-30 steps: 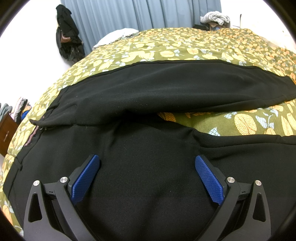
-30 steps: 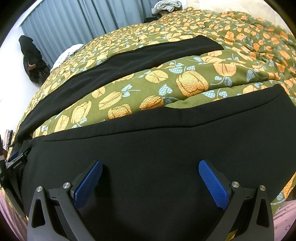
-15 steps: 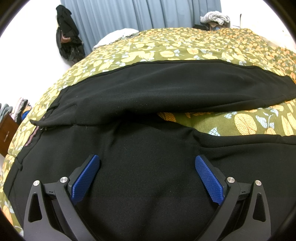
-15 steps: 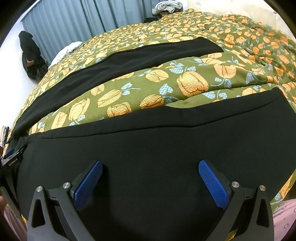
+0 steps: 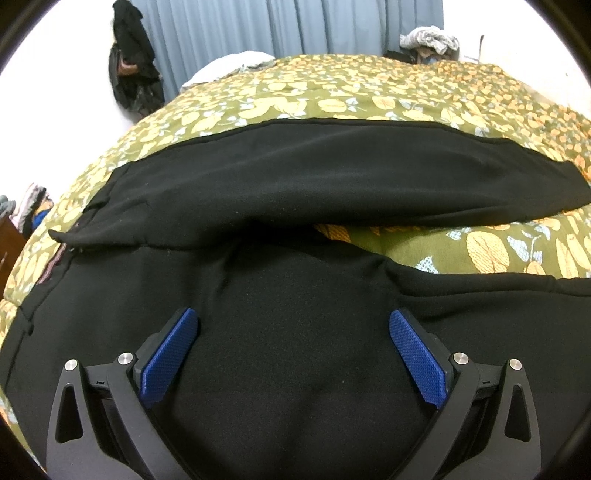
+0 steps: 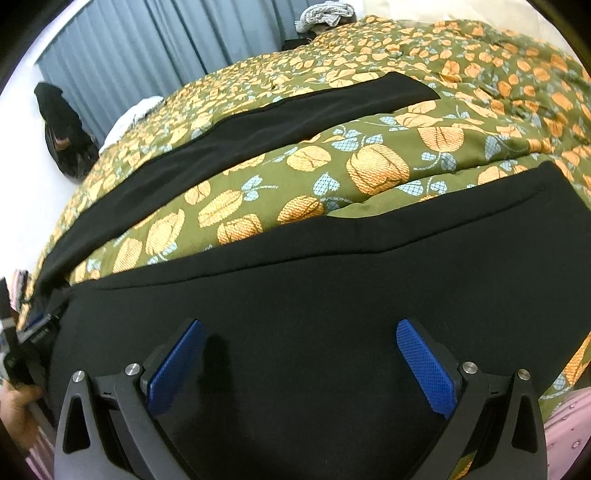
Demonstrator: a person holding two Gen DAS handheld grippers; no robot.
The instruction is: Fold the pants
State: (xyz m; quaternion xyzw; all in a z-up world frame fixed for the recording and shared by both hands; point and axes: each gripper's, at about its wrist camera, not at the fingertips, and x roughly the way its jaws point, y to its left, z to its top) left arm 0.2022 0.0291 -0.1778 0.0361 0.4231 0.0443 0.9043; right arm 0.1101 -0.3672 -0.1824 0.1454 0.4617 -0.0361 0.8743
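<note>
One black pants (image 5: pixel 295 177), two legs spread on quilt (image 5: pixel 369 92). Left claw (image 5: pixel 291 354) wide, right claw (image 6: pixel 301 360) wide, both low in frame.

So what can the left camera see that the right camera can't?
Only the left wrist view shows the top of the pants, where the two legs join, with the left gripper open over it.

Only the right wrist view shows the far leg's end, the near leg's end, the open right gripper, and a hand at the left edge.

Both show the black pants spread apart on the leafy bedspread, the blue curtains and dark clothes hanging on the wall.
</note>
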